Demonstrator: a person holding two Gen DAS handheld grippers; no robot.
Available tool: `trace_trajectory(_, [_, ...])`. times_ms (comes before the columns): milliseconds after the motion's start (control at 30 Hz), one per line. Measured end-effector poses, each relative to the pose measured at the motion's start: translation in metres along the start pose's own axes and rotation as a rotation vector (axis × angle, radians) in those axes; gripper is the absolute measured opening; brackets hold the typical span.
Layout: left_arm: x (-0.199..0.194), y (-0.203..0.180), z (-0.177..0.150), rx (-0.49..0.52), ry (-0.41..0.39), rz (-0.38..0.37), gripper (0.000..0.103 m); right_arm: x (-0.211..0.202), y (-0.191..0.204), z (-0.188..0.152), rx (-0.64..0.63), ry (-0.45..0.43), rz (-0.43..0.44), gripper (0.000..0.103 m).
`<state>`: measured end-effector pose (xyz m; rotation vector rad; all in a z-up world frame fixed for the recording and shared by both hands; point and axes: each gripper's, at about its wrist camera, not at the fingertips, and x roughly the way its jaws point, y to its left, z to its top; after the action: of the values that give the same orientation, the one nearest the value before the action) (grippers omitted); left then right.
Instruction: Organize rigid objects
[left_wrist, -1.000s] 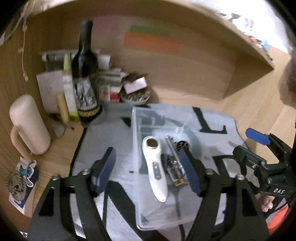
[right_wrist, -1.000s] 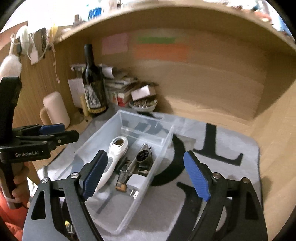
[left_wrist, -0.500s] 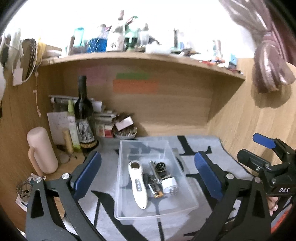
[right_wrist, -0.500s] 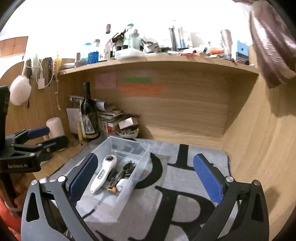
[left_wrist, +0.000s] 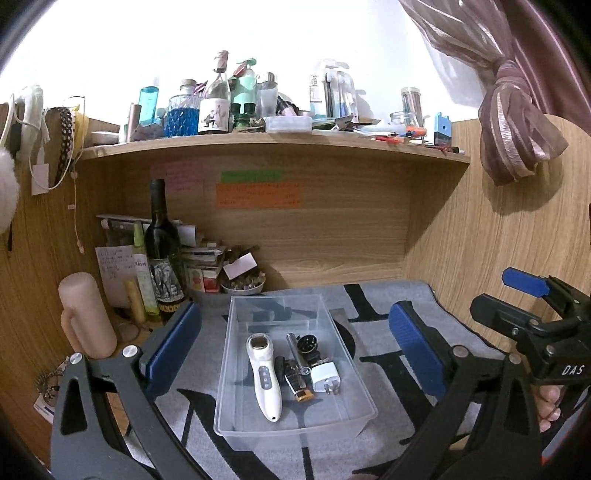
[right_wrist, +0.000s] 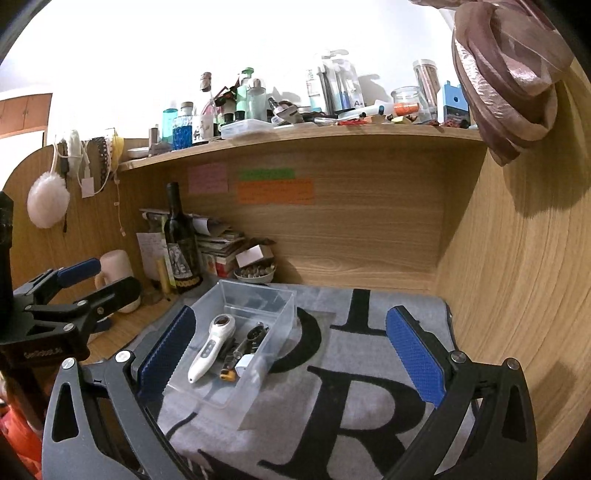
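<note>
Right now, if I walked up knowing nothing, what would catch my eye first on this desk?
Probably the clear plastic box in the middle of the grey mat, holding a white handheld device, a white plug and some small metal parts. Next, the dark wine bottle standing upright at the back left among stacked papers. Both open grippers, left and right, frame the scene, holding nothing.

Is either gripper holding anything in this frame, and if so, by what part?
Nothing is held. The left gripper and right gripper both have jaws wide open and empty, above the clear bin.
</note>
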<state>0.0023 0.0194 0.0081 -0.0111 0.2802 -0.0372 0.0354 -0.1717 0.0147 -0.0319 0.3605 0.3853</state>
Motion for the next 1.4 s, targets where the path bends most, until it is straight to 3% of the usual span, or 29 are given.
trace_trajectory(1400, [0.0037,0.0008,0.0006,-0.018,0.006,-0.015,0.103,0.0049,0.0055,0.0015,0.011,0.01,0.004,0.103])
